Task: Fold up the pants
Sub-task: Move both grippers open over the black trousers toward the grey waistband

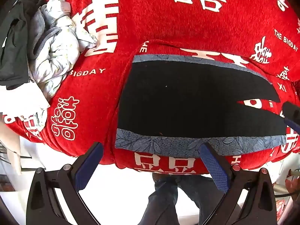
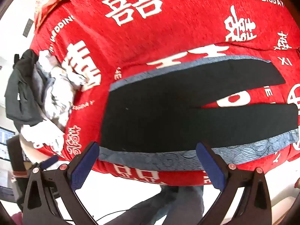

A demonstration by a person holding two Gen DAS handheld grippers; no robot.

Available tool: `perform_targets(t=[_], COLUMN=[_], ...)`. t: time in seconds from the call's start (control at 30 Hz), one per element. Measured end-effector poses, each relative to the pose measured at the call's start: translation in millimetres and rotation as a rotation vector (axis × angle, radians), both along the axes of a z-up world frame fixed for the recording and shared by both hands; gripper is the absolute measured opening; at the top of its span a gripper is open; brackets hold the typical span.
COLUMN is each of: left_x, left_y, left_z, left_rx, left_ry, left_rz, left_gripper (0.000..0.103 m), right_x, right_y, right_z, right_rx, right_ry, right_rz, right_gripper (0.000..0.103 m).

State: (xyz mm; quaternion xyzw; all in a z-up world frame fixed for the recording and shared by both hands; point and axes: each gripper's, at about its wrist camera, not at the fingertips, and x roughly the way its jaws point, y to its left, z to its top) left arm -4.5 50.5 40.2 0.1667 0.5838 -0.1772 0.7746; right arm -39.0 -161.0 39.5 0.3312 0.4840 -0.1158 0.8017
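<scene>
Black pants (image 1: 187, 101) with blue patterned side stripes lie flat on a red blanket (image 1: 168, 28), waist to the left, legs spread to the right. They also show in the right wrist view (image 2: 168, 120). My left gripper (image 1: 151, 150) is open and empty, just above the near blue stripe (image 1: 159, 143). My right gripper (image 2: 148, 150) is open and empty over the same near stripe (image 2: 150, 158). The right gripper's tip (image 1: 290, 112) shows at the right edge of the left wrist view. A tip of the left gripper (image 2: 48, 161) shows low left in the right wrist view.
A pile of other clothes (image 1: 37, 43), dark, grey and pale printed, lies on the blanket to the left; it also shows in the right wrist view (image 2: 37, 97). The blanket's near edge (image 1: 165, 166) drops to a white floor. The person's legs (image 1: 168, 196) stand below it.
</scene>
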Motion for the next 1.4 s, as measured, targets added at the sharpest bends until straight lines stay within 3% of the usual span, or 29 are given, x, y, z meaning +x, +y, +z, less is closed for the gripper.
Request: perform_targets(t=[0.13, 0.27, 0.47, 0.67, 1.13, 1.4], left_x=[4, 3, 6, 7, 3, -6], left_y=[2, 3, 1, -2, -27, -58], left_z=[3, 6, 10, 10, 20, 29], left_rx=[0.012, 0.007, -0.001, 0.007, 0.005, 0.01], left_ry=[-0.02, -0.025, -0.032, -0.024, 0.023, 0.007], left_rz=[-0.012, -0.025, -0.042, -0.058, -0.013, -0.035], left_gripper=[0.103, 0.103, 0.103, 0.103, 0.103, 0.103], right_x=[2, 5, 4, -2, -4, -9], right_y=[10, 17, 28, 21, -5, -23], right_z=[13, 17, 12, 21, 48, 47], right_rx=[-0.002, -0.054, -0.208, -0.26, -0.365, -0.339], right_ry=[-0.033, 0.015, 0.222, 0.3, 0.402, 0.411], right_rz=[0.002, 0.021, 0.061, 0.052, 0.144, 0.139], right_gripper=[0.103, 0.103, 0.103, 0.103, 0.103, 0.103])
